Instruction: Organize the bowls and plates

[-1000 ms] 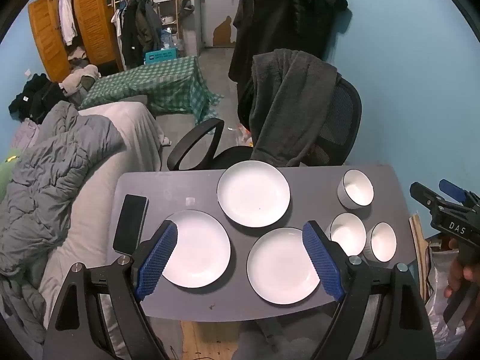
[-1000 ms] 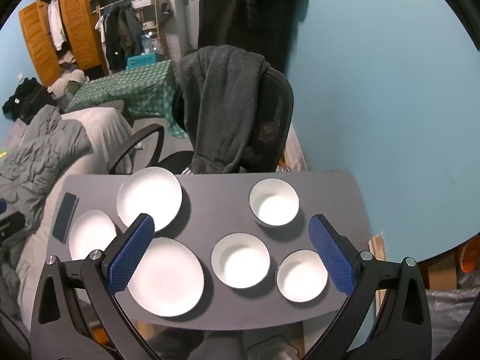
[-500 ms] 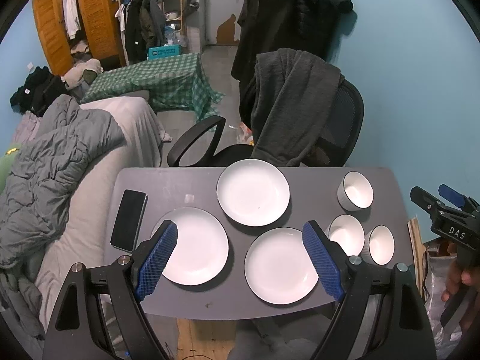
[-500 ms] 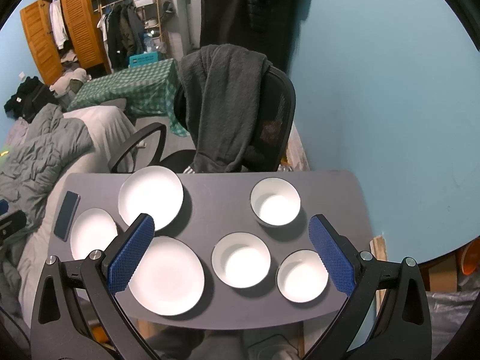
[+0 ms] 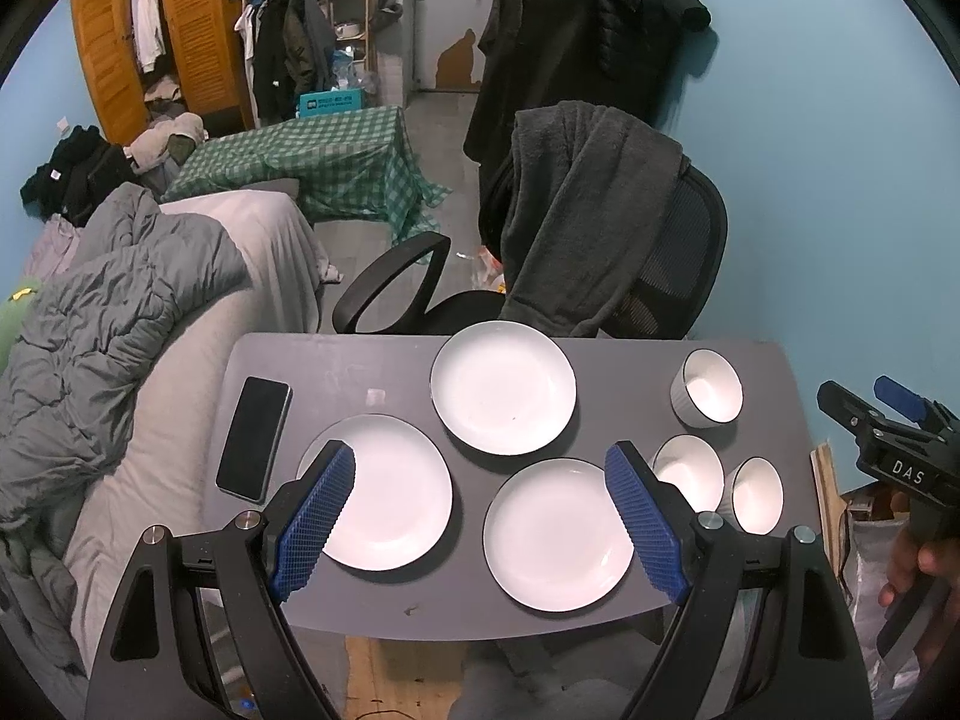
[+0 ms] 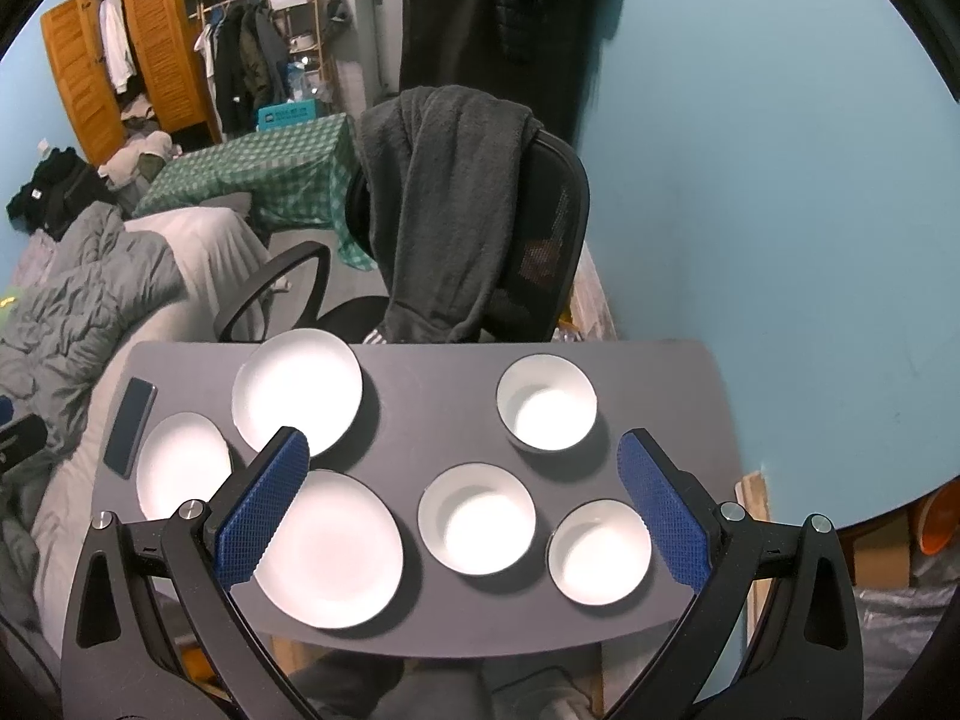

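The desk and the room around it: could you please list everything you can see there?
Plates: three, white, left and middle of the table.
Bowls: three, white, right side of the table.
Phone: one, black, left edge of the table.
Table: one, grey.
Office chair: one, black, behind the table, grey garment draped over it.
Bed: one, grey duvet, left.
Wardrobe: one, wooden, far left.
Left gripper: blue pads, open, empty.
Right gripper: blue pads, open, empty.

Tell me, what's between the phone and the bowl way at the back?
In the left wrist view, the far plate sits between the phone and the far bowl; the rest is bare grey table.
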{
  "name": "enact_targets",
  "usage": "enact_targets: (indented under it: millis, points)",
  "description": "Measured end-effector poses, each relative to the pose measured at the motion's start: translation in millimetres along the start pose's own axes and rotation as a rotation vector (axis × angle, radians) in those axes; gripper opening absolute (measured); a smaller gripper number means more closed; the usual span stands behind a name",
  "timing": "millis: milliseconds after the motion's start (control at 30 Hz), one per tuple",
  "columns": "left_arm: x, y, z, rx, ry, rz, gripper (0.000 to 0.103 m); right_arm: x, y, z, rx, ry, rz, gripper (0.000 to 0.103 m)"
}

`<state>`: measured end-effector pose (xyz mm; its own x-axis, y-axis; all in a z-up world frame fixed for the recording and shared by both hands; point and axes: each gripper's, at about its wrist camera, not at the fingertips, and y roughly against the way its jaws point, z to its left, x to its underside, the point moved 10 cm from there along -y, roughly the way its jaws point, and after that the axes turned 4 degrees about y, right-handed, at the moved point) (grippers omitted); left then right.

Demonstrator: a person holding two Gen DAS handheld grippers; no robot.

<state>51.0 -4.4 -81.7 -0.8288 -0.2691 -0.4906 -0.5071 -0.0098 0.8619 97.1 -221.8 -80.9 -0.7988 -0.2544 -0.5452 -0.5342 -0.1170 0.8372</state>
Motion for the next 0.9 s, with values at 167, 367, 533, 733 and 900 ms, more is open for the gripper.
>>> enact_targets:
  millis: [167,367,533,733,900]
  points:
    - [-0.7,-0.7,-0.5,0.004,0.004,0.002,0.087,0.4,1.0,-0.3,-0.003,0.002,0.001,0.101]
    - [-1.5,-0.6,0.1,0.007,0.009,0.002,0.087,0.2,1.9,-0.1,-0.006,0.005,0.003,0.101]
    - [-1.6,0.0,3.3,0.012,0.012,0.002,0.087,-0.3,0.5,0.6,-0.008,0.004,0.005,0.101]
    - [-1.3,0.1,3.5,0.013,0.012,0.001,0.087,0.6,0.3,5.1,-0.008,0.009,0.006,0.101]
    - [-2.3,-0.4,5.1,0.017,0.019,0.004,0.087,-1.1,-0.9,7.7,-0.008,0.010,0.006,0.101]
